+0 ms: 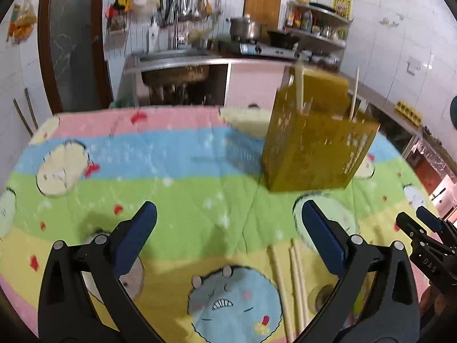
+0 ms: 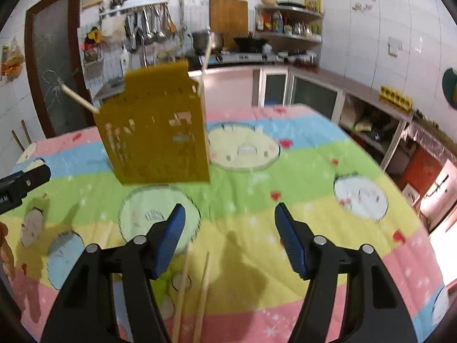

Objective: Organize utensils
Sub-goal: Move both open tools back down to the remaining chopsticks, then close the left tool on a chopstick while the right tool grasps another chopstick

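A mustard-yellow perforated utensil holder (image 1: pixel 317 148) (image 2: pixel 154 131) stands on the cartoon tablecloth (image 1: pixel 171 148). Two chopsticks (image 1: pixel 298 85) (image 2: pixel 205 65) poke out of its top. Loose chopsticks (image 1: pixel 294 280) (image 2: pixel 194 291) lie on the cloth at the near edge, pointing toward the holder. My left gripper (image 1: pixel 228 211) is wide open and holds nothing; the loose chopsticks lie just inside its right finger. My right gripper (image 2: pixel 230 211) (image 1: pixel 414 218) is open with nothing between its pads, and the chopsticks lie beneath its left finger. Both grippers hover short of the holder.
Behind the table runs a kitchen counter with a sink (image 1: pixel 171 57), a stove with a pot (image 1: pixel 245 28) and corner shelves (image 2: pixel 288 25). A brown door (image 2: pixel 48 63) stands at the left. One finger (image 2: pixel 28 181) of my left gripper shows at the right wrist view's left edge.
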